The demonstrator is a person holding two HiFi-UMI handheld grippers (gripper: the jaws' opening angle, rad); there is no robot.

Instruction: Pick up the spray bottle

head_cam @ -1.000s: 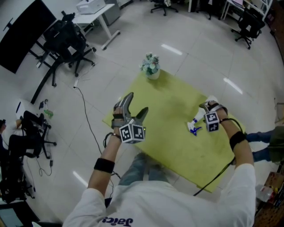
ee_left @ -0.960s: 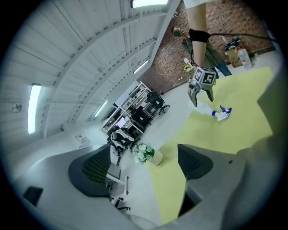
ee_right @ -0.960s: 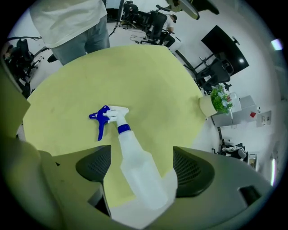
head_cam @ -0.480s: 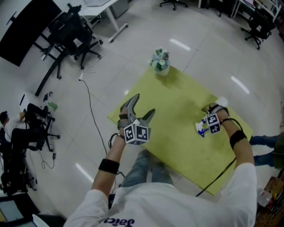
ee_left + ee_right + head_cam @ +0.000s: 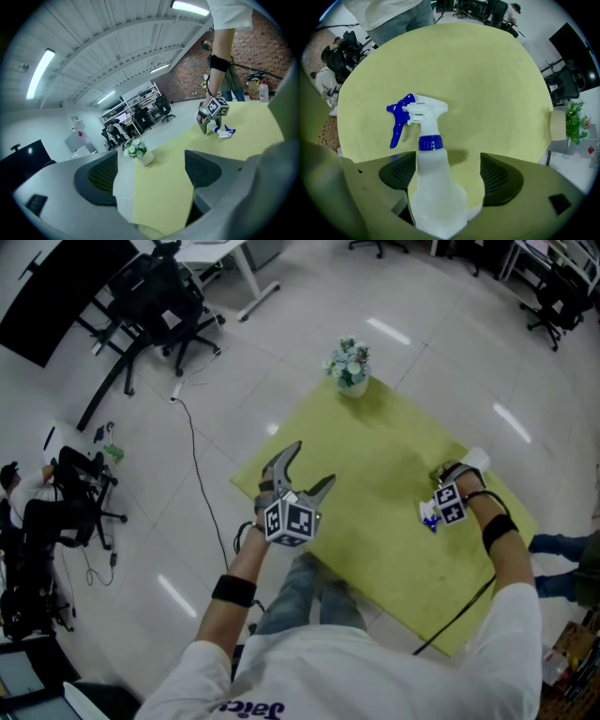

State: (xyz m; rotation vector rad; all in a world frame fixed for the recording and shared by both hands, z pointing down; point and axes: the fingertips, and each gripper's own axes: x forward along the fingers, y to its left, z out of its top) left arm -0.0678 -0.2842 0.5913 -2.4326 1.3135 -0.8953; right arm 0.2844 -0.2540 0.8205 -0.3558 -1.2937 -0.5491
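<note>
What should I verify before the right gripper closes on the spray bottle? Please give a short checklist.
1. Spray bottle between the jaws of the right gripper: ok.
2. Right jaws apart: ok, open.
3. Bottle centred: not ok, it sits nearer the jaw at the view's left.
4. Blue trigger clear of the jaws: ok, it lies ahead of them on the table.
5. Left gripper out of the way: ok, open, empty, far aside.
6. Liquid level: cannot tell.
</note>
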